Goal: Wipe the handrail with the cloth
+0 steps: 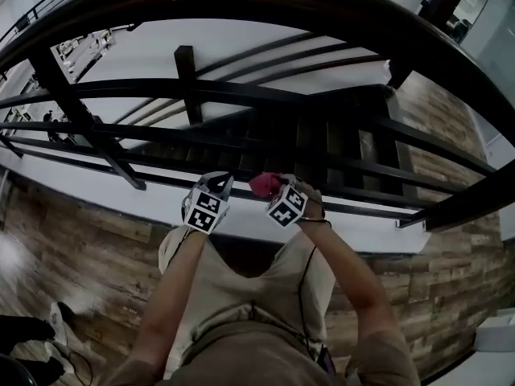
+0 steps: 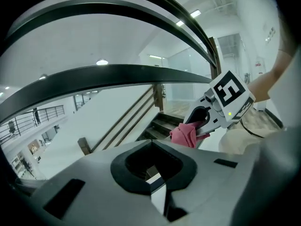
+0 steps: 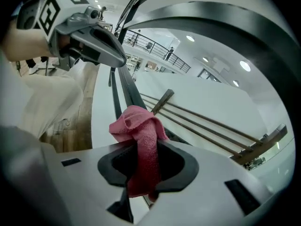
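Note:
A pink cloth (image 1: 264,183) is bunched at the tip of my right gripper (image 1: 286,202), just in front of the dark railing bars (image 1: 241,91). In the right gripper view the cloth (image 3: 141,135) hangs out of the shut jaws of that gripper (image 3: 142,192). The wide dark handrail (image 1: 306,6) arcs overhead, well above both grippers. My left gripper (image 1: 208,203) sits close beside the right one, jaws together and holding nothing. From the left gripper view (image 2: 157,185), the cloth (image 2: 186,134) and the handrail (image 2: 117,76) both show ahead.
Beyond the bars a dark staircase (image 1: 322,139) drops away beside a white wall. Wood-plank floor (image 1: 72,232) lies under the person's feet. Slanted railing posts (image 1: 88,119) cross at the left. A white box (image 1: 495,332) sits at the lower right.

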`<move>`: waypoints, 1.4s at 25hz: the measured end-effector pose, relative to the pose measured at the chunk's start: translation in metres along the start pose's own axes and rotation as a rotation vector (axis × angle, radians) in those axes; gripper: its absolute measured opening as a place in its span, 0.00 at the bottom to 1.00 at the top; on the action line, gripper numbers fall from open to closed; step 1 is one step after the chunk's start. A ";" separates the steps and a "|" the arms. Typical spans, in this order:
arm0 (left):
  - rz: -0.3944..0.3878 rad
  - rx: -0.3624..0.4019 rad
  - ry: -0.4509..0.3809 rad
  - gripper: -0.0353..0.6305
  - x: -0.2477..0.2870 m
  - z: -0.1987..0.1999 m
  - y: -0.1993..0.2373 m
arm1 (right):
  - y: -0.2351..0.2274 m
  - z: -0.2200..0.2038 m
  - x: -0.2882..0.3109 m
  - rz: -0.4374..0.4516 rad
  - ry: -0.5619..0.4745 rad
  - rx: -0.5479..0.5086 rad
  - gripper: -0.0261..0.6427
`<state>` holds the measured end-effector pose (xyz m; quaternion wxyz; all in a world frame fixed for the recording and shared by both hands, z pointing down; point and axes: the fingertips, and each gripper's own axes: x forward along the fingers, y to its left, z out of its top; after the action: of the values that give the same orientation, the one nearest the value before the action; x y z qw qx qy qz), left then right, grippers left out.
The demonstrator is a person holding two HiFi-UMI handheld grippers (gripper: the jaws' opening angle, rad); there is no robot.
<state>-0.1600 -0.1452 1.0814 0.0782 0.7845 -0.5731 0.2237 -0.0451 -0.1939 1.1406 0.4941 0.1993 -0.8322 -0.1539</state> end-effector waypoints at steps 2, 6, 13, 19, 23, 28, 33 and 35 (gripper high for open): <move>-0.050 0.020 0.010 0.08 0.019 0.008 -0.026 | -0.011 -0.027 -0.012 -0.030 0.001 0.012 0.20; -0.141 0.038 0.017 0.08 0.053 0.024 -0.078 | -0.037 -0.083 -0.031 -0.081 0.035 0.050 0.20; -0.266 0.102 0.016 0.08 0.107 0.058 -0.171 | -0.093 -0.202 -0.068 -0.159 0.126 0.130 0.20; -0.363 0.130 -0.001 0.08 0.143 0.092 -0.246 | -0.137 -0.302 -0.106 -0.266 0.182 0.164 0.19; -0.431 0.164 -0.012 0.08 0.166 0.121 -0.302 | -0.166 -0.370 -0.130 -0.325 0.230 0.237 0.18; -0.509 0.194 -0.007 0.08 0.186 0.145 -0.363 | -0.208 -0.464 -0.163 -0.386 0.336 0.314 0.18; -0.529 0.238 0.005 0.08 0.185 0.149 -0.394 | -0.243 -0.553 -0.193 -0.438 0.464 0.334 0.18; -0.517 0.245 0.012 0.08 0.182 0.146 -0.388 | -0.255 -0.579 -0.201 -0.445 0.517 0.341 0.18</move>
<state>0.2844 -0.2292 1.0839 0.0407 0.9068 -0.3225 0.2684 0.5994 -0.3536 1.1412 0.6018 0.4867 -0.6302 -0.0614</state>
